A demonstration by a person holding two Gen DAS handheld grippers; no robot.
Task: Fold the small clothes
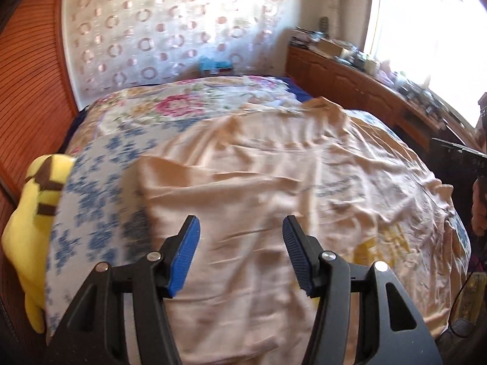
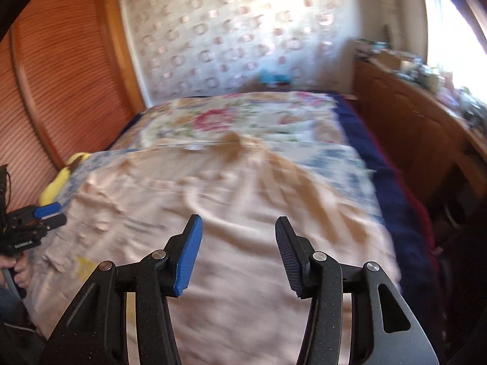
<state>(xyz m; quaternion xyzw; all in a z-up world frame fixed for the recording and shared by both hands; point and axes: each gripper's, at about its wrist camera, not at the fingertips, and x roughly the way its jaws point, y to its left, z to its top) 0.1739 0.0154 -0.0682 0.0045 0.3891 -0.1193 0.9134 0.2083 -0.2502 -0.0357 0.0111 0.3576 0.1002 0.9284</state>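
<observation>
A pale peach garment lies spread and wrinkled across the bed, with faint print on its chest. It also shows in the right wrist view. My left gripper is open and empty, held above the garment's near part. My right gripper is open and empty too, above the garment's near edge. The left gripper shows at the left edge of the right wrist view, beside the garment. The right gripper's black body shows at the right edge of the left wrist view.
The bed has a floral cover with a blue patterned sheet. A yellow plush toy lies at the bed's left side by the wooden slatted wall. A cluttered wooden cabinet stands right, under a bright window.
</observation>
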